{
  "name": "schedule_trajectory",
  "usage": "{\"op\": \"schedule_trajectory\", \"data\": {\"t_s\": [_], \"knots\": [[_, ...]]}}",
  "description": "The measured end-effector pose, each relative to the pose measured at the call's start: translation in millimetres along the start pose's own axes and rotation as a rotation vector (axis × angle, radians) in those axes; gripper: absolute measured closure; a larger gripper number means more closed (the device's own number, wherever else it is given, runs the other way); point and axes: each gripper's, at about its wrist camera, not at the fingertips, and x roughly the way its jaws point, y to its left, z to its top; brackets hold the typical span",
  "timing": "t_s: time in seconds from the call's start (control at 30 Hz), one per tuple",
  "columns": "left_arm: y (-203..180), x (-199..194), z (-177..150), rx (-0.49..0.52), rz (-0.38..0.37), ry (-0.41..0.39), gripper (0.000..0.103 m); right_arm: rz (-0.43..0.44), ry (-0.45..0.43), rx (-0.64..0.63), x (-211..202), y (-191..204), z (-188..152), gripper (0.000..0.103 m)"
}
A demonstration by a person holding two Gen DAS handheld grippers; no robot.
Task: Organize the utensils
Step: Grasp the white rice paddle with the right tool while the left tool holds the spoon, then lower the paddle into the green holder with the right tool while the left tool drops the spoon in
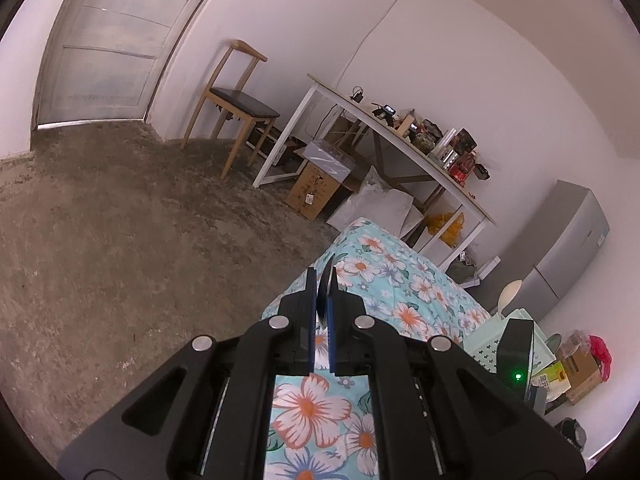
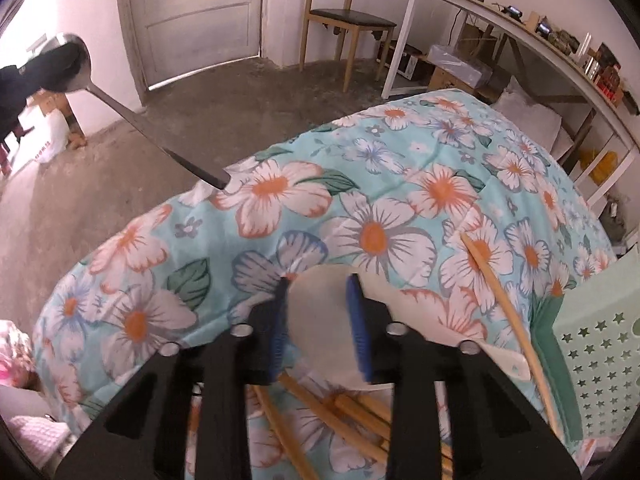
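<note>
Left hand-held gripper (image 1: 321,280): blue pads clamped together on the thin handle of a metal spoon (image 2: 76,65), which stuck out over the concrete floor (image 1: 100,220), its shiny bowl beyond the edge of the floral-covered counter (image 2: 400,168). Right hand-held gripper (image 2: 319,280): jaws narrowed around the pale, flat, rounded head of a white ladle (image 2: 316,300) lying on the cloth; contact of the pads could not be told. Bamboo chopsticks (image 2: 508,316) lay loose beside and beneath it. A mint basket (image 2: 596,360) with star cut-outs stood at the right. No legible writing seen.
</note>
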Motion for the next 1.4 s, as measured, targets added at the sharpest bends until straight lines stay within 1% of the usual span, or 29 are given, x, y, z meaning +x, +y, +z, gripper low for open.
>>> {"op": "schedule_trajectory", "data": {"t_s": [0.07,0.2,0.3,0.4,0.53,0.67,0.8,0.87,1.13,1.33,1.4], "knots": [[0.2,0.0,-0.5,0.002,0.000,0.002,0.100,-0.017,-0.023,-0.010,-8.2,0.2,2.3,0.091],[-1.2,-0.5,1.9,0.005,-0.005,0.004,0.100,-0.018,-0.097,0.049,-41.2,-19.6,5.6,0.095],[-4.8,-1.3,4.2,0.016,-0.016,-0.001,0.100,-0.022,-0.173,0.173,-81.3,-56.1,-3.4,0.097],[-6.1,-1.7,4.3,0.019,-0.020,0.000,0.100,-0.032,-0.217,0.289,-110.2,-92.4,-18.2,0.099],[-10.5,1.4,4.1,0.025,-0.027,0.008,0.100,-0.068,-0.288,0.462,-146.9,-144.5,-48.4,0.099],[-20.6,2.3,3.4,0.043,-0.039,0.013,0.100,-0.054,-0.321,0.570,-157.7,-175.4,-70.7,0.098],[-32.2,-1.3,1.8,0.062,-0.052,0.011,0.100,-0.090,-0.339,0.606,-161.9,-185.1,-82.9,0.097],[-37.7,-3.9,2.0,0.070,-0.056,0.006,0.100,-0.089,-0.345,0.607,-159.8,-185.4,-84.9,0.097],[-57.7,-17.2,1.3,0.103,-0.068,-0.010,0.100,-0.129,-0.361,0.552,-161.8,-173.7,-87.3,0.096],[-71.0,-23.4,-1.2,0.130,-0.080,-0.011,0.100,-0.107,-0.369,0.570,-163.2,-175.7,-98.3,0.096],[-77.0,-24.8,-0.5,0.140,-0.085,-0.010,0.099,-0.099,-0.351,0.583,-157.7,-176.1,-103.8,0.097]]}}
